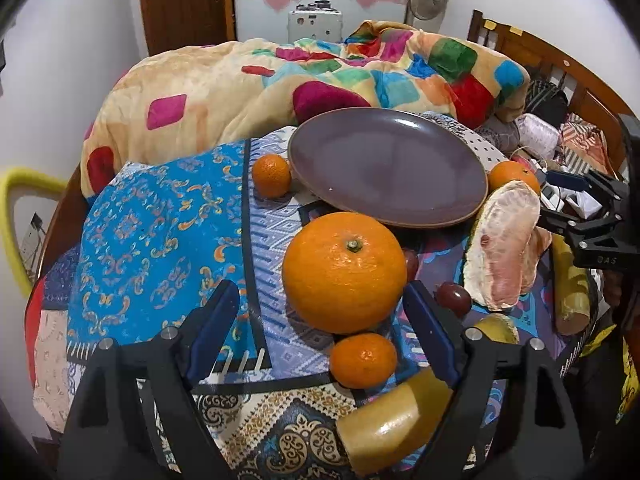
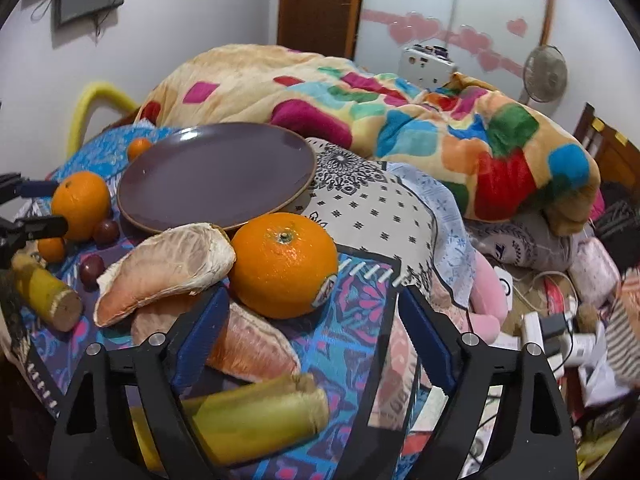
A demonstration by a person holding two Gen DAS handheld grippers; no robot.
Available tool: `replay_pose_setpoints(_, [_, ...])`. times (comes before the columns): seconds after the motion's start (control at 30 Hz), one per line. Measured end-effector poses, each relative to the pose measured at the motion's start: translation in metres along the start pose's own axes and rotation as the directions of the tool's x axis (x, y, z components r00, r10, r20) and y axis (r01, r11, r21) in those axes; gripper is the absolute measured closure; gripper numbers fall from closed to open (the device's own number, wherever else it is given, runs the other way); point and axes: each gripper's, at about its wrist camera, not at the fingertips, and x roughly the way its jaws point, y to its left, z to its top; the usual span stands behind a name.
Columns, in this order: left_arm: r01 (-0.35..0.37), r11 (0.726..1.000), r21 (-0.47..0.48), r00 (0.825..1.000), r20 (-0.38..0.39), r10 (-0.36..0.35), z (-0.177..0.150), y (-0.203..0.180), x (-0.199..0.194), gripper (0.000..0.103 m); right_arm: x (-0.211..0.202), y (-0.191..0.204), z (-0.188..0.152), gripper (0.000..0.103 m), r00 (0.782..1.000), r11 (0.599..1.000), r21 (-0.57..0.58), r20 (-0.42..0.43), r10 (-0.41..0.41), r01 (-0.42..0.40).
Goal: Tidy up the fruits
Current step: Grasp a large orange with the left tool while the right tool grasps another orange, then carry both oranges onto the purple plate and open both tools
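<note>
Fruit scattered over patterned cloth (image 1: 160,216) around brown plate (image 1: 386,164), plate bare. Left gripper (image 1: 320,308) spread wide, nothing grasped, big orange (image 1: 344,272) sitting between blue pads (image 1: 214,328) without touching either. Small mandarin (image 1: 363,360) just below it, sugarcane piece (image 1: 388,428) nearer still. Right gripper (image 2: 312,308) likewise released, stickered orange (image 2: 285,266) just ahead of its tips, pomelo segment (image 2: 168,268) touching that orange's left side, second segment (image 2: 256,344) lying beneath. Grapes (image 2: 106,232) near plate's left rim.
</note>
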Motion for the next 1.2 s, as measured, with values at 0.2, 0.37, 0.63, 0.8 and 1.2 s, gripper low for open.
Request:
replay_pose_setpoints(0.2, [0.013,1.000,0.023,1.000,-0.017,-0.013,0.010,-0.004,0.009,0.018,0.012,0.001,0.010,0.027,0.998,0.998,-0.026,-0.024,0.062,-0.063])
replay_pose_setpoints(0.37, [0.039,0.999,0.008,0.997,-0.067,-0.039,0.015,-0.001,0.023,0.027,0.021,0.006,0.016,0.034,0.995,0.995,-0.048,-0.045,0.088,-0.090])
replay_pose_setpoints(0.63, [0.049,0.999,0.013,0.996,-0.075,-0.048,0.018,-0.004,0.024,0.035,0.020,0.005,0.014,0.041,0.993,0.994,-0.013,-0.040,0.111,-0.112])
replay_pose_setpoints(0.8, [0.041,0.999,0.001,0.997,-0.071,-0.041,0.021,-0.005,0.023,0.035,0.020,0.001,0.015,0.041,0.992,0.993,0.016,-0.041,0.116,-0.116])
replay_pose_setpoints(1.2, [0.033,0.999,0.001,0.999,0.018,-0.033,0.038,-0.014,-0.009,0.036,-0.010,-0.008,0.021,0.041,0.997,0.996,0.037,0.015,0.076,-0.076])
